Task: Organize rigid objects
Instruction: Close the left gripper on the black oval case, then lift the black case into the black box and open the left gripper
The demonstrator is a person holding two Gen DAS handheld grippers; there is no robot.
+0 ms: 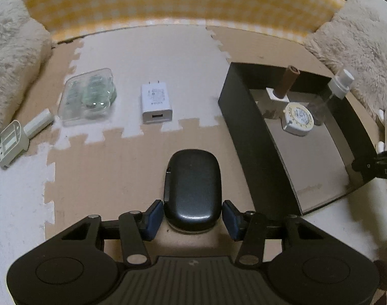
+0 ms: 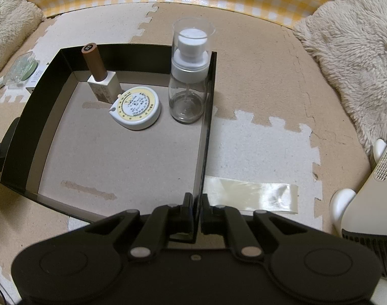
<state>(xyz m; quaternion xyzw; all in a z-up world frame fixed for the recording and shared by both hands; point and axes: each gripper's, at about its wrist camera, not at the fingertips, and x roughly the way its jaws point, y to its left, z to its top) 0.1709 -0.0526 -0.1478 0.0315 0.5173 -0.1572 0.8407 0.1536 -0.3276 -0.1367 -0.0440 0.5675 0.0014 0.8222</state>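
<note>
The left gripper (image 1: 192, 218) straddles the dark oval case (image 1: 192, 190) on the floor mat, pads not quite pressing. It should close squarely at the middle, then lift. The right gripper (image 2: 194, 209) pinches the black tray (image 2: 30, 132) wall, steadying it.

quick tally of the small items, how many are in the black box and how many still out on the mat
In the black box: 3 (nail polish bottle, round tape measure, spray bottle)
On the mat: 4 (dark case between the left claw pads, white charger, clear plastic case, white clip piece)
Total: 7
</note>
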